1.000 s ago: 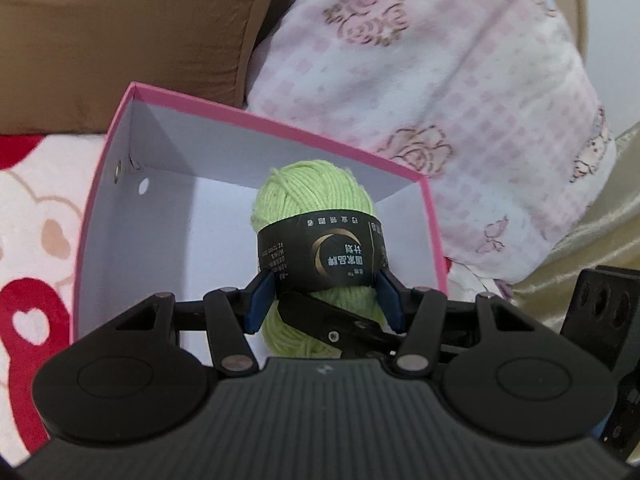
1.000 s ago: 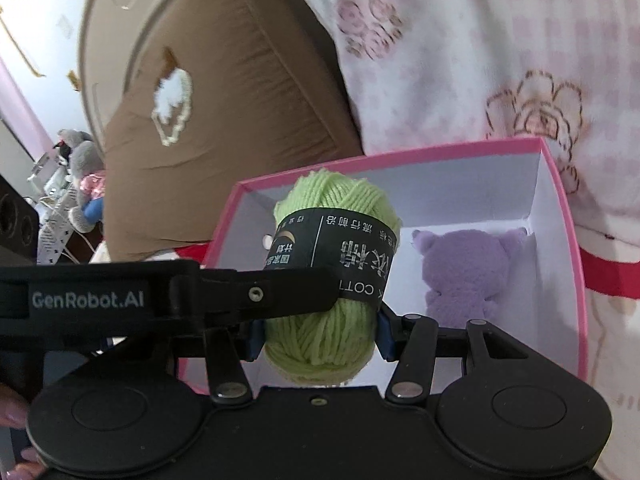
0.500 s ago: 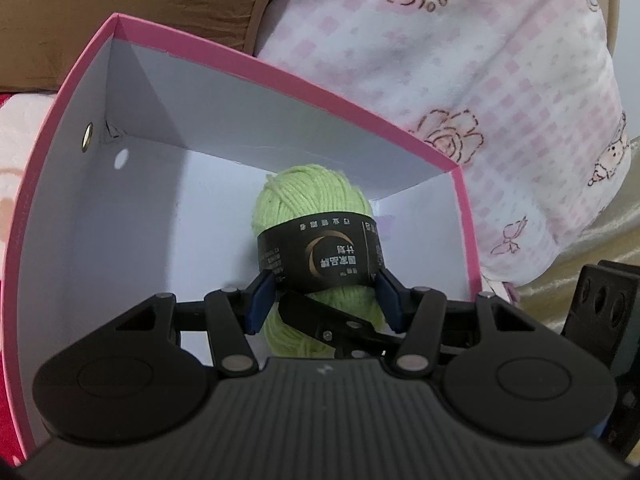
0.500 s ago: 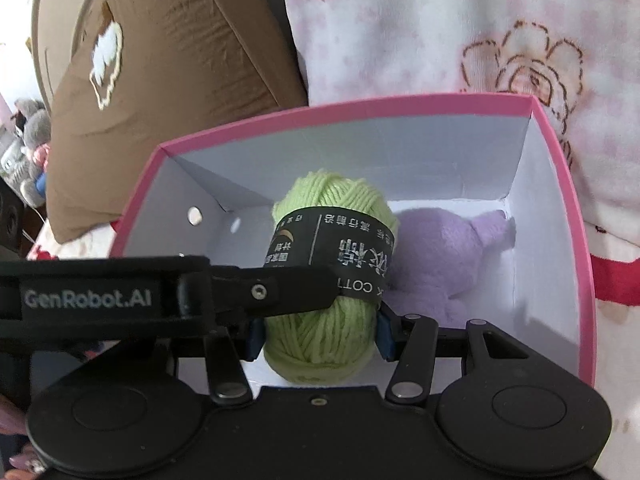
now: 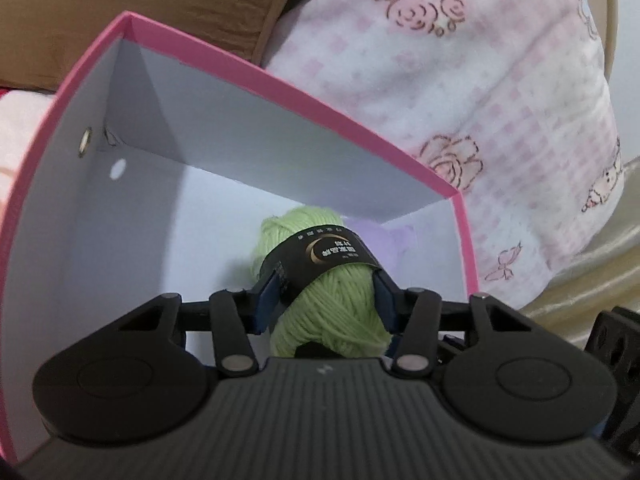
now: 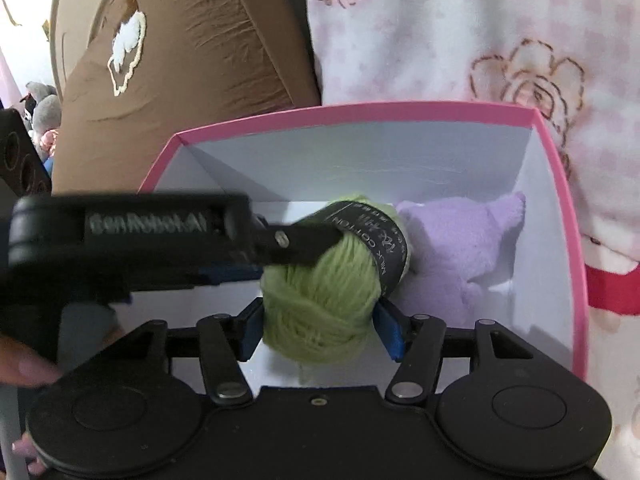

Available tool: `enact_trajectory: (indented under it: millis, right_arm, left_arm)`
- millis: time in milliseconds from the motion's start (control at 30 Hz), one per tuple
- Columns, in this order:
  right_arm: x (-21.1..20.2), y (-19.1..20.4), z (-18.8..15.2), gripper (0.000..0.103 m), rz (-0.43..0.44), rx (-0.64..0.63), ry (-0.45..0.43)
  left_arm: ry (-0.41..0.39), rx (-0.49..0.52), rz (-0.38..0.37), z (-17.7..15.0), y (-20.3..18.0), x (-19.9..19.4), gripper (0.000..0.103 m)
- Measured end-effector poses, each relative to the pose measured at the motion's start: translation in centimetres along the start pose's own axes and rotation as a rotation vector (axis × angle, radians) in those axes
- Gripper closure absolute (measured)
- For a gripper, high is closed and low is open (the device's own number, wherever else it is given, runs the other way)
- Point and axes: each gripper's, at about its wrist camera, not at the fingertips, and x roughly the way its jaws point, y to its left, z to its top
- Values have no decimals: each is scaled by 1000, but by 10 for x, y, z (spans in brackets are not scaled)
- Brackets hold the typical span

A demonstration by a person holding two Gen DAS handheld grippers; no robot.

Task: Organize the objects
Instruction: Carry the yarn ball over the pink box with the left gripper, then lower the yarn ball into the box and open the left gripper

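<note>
A green yarn ball with a black paper band lies tilted low inside the pink box, which is white inside. My left gripper is closing on it, with both blue pads pressed into the yarn. In the right wrist view the yarn ball sits between the pads of my right gripper, whose jaws are opening and only stand beside it. A left gripper finger crosses from the left onto the ball. A purple plush toy lies in the pink box just right of the ball.
A brown cushion and a pink-and-white flowered blanket rise right behind the box. In the left wrist view the same blanket fills the right side. A person's fingertips show at the left edge.
Both grippers sank with the yarn ball from above the rim down into the box. The ball tipped over so its band slants, and the right jaws widened.
</note>
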Motion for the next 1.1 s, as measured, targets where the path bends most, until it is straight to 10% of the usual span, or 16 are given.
enact_trajectory:
  millis: [333,1100]
  right_arm:
    - [19,-2,-3,51,-144,15,-4]
    - [7,-12,-11,62,-75,75,-51]
  left_arm:
    - [25,82,40,-13,-18,10,56]
    - [42,32,107,-19,-16,17,67]
